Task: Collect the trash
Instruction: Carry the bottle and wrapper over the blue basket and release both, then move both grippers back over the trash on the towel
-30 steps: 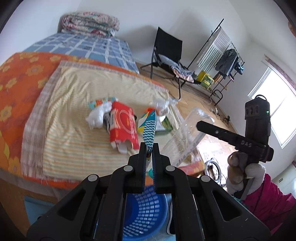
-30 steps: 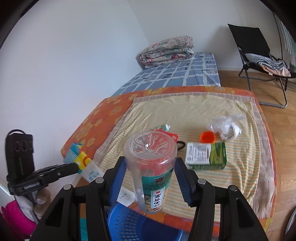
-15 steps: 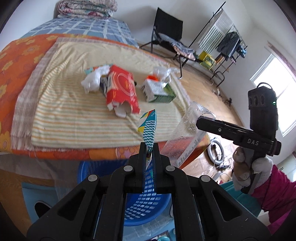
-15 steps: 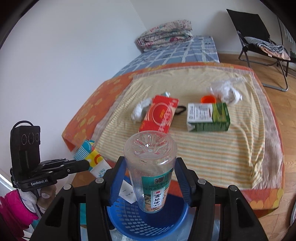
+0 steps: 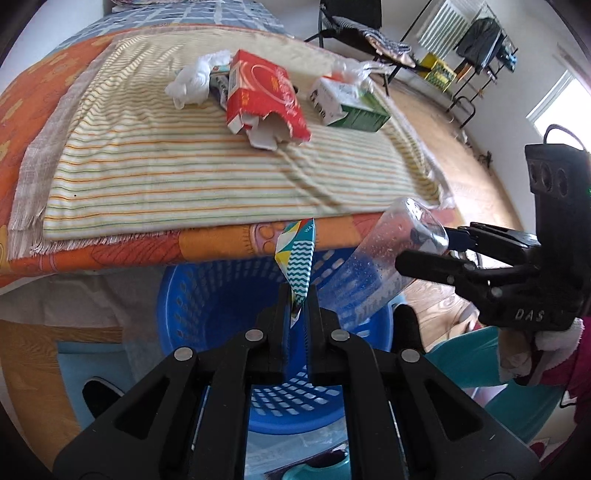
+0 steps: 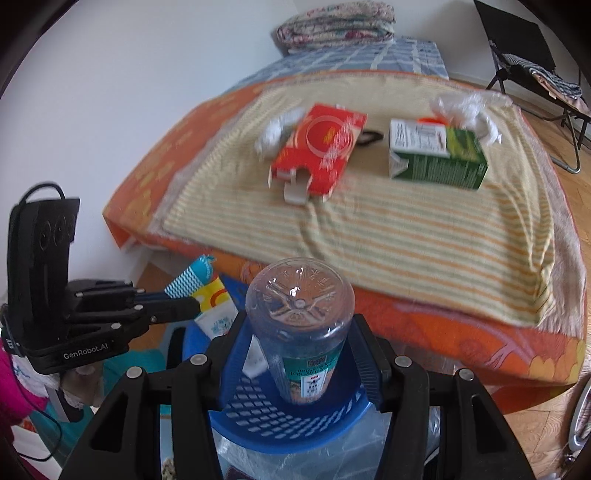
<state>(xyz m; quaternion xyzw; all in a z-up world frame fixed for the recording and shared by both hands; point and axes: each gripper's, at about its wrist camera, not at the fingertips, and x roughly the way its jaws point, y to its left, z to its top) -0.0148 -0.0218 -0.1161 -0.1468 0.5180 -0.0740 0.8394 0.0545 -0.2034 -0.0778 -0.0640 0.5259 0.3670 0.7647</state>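
My left gripper (image 5: 297,295) is shut on a flat colourful wrapper (image 5: 297,258) and holds it over the blue perforated basket (image 5: 192,299). My right gripper (image 6: 301,328) is shut on a clear plastic bottle (image 6: 299,310), also above the basket (image 6: 280,428). The bottle shows in the left wrist view (image 5: 384,258), slanting over the basket rim. On the bed lie a torn red carton (image 5: 264,96), a green and white carton (image 5: 347,103), crumpled white tissue (image 5: 188,81) and crumpled clear plastic (image 6: 465,107).
The basket stands on the floor against the bed's front edge, under the orange sheet (image 5: 110,251) and striped cloth (image 5: 166,173). A folding chair (image 5: 354,22) and a clothes rack (image 5: 480,40) stand beyond on the wooden floor. A dark shoe (image 5: 99,398) lies left of the basket.
Both grippers have dropped and pulled back from the bed, so wrapper and bottle now hang over the basket. The basket fills more of both views. Grips are unchanged.
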